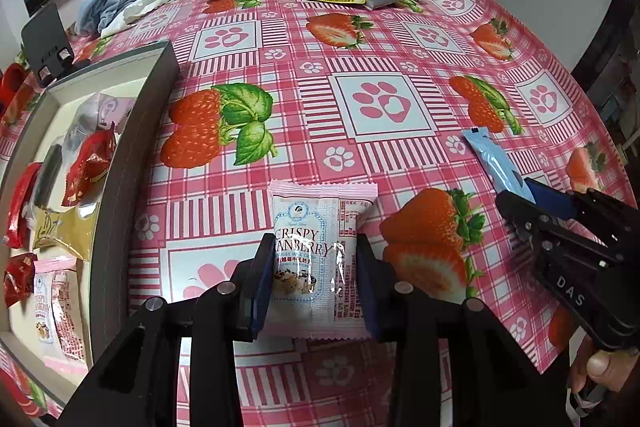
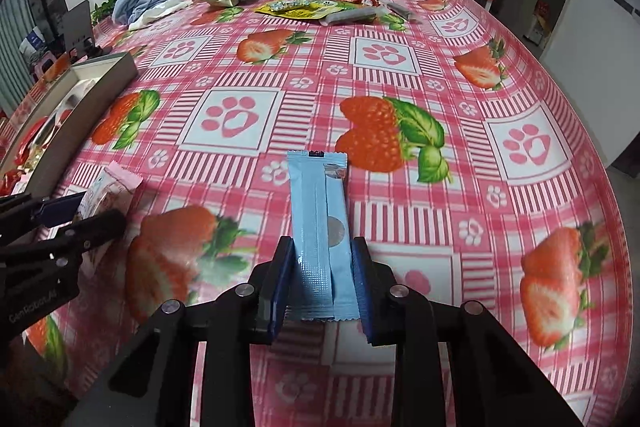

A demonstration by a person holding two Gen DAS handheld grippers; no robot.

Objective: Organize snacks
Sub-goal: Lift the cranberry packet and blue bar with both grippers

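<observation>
Pink cranberry packet (image 1: 316,259) pinched in left tool (image 1: 310,281), blue stick packet (image 2: 322,239) in right tool (image 2: 322,285)

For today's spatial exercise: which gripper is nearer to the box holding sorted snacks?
Left. The left gripper, shut on the cranberry packet, sits just beside the box. The right gripper, shut on the blue packet, is farther away, beyond the left one.

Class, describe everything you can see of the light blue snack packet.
The light blue snack packet is a long, narrow stick pack of smooth foil-like film with crimped ends, a back seam and a grey round mark. The right gripper clamps its near end between blue pads; it points away over the strawberry tablecloth.
</observation>
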